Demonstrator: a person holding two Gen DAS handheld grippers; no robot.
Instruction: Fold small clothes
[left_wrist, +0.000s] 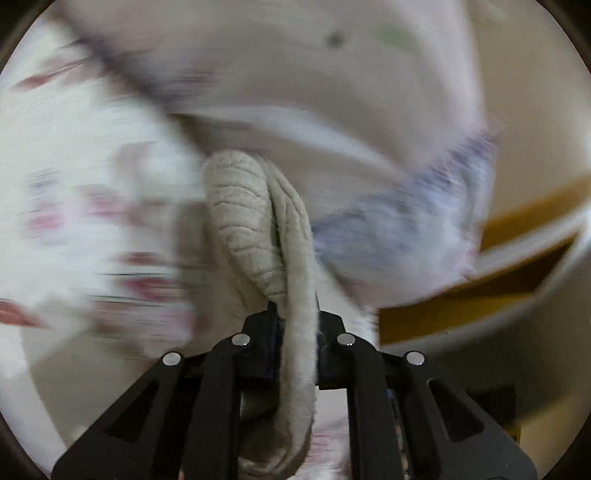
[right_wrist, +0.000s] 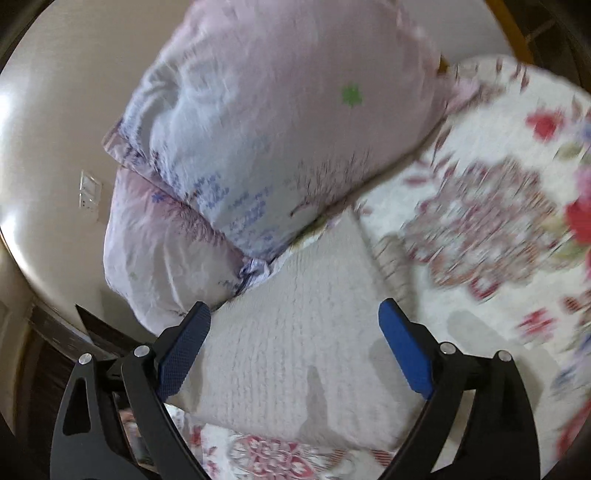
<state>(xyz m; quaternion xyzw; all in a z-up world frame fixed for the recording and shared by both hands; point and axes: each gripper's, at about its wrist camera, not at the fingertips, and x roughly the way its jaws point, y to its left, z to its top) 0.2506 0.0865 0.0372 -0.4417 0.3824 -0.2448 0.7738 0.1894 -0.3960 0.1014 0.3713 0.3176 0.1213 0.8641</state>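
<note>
Left gripper (left_wrist: 297, 325) pinches soft, limp cream garment (left_wrist: 258, 229) at its rolled edge; right gripper (right_wrist: 295, 332) fingers spread; grip edges, not middle.

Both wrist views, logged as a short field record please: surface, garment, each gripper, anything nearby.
surface: floral bedspread
garment: cream knit cloth lying flat on the bedspread; a bunched part is held up by the left gripper
left gripper: shut on the cloth
right gripper: open, fingers either side of the cloth
nearby: two lilac pillows, stacked
image quality: motion blur

Pillows (right_wrist: 258, 122) close behind garment (right_wrist: 295, 332)
</note>
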